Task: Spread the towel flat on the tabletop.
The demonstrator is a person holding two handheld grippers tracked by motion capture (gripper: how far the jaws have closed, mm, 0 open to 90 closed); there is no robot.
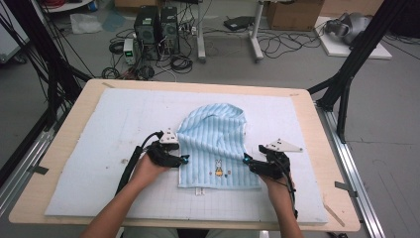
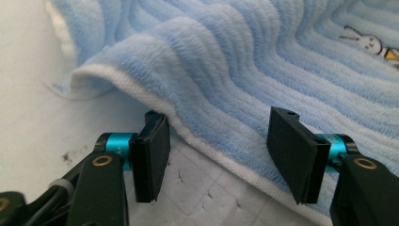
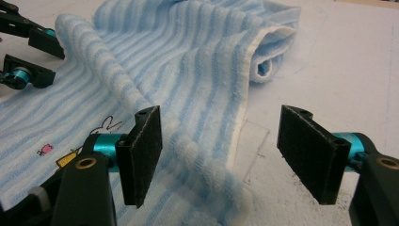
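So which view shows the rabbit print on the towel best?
The right gripper view: the rabbit print lies close, nearly whole. The left gripper view catches it at the frame edge; the high view shows it tiny.

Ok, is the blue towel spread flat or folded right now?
Partly folded. The blue towel lies flat at its near end, but its far end is bunched and rolled over itself, rounded in the high view.
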